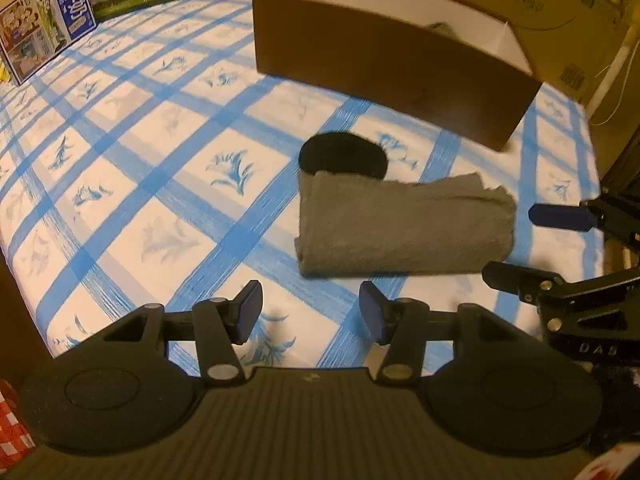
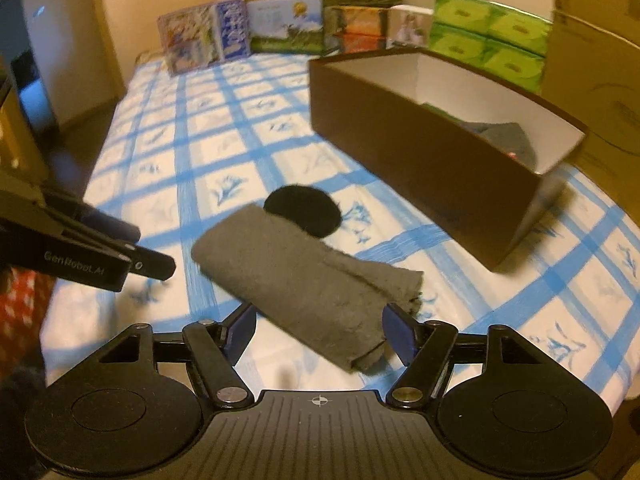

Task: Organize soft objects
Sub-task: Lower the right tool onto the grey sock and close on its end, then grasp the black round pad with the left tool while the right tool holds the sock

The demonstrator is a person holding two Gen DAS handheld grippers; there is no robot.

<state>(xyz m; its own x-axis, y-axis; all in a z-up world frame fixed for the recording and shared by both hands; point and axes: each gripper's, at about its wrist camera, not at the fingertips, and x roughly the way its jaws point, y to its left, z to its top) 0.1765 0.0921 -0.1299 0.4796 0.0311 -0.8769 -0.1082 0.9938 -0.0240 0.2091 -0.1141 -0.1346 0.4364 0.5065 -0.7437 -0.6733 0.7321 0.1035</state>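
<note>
1. My right tongs [image 2: 318, 332] stand wide open with nothing held. Their blue pads sit either side of the near end of the folded grey cloth [image 2: 308, 288], lined up, I judge, to close on it and lift it.
2. My left tongs [image 1: 311, 314] are also open and empty. They hover over the bench [image 1: 160, 184] just short of the cloth's near long edge, probably placed to steady it or take the other side.
3. The cloth lies flat on the blue-checked cover, folded into a thick pad so it can be carried as one piece.
4. A black soft piece [image 2: 303, 210] sits against the cloth's far edge, touching or partly tucked under it; I cannot tell which.
5. The brown box [image 2: 432, 160] stands open at the far right, near the cloth, and seems to be the place for the soft things. Something grey [image 2: 508, 140] already lies inside.
6. Count: one grey cloth and one black piece out on the bench, one open box, at least one item in it, and two tongs. A row of printed cartons [image 2: 280, 28] lines the far edge; I cannot count them surely.
</note>
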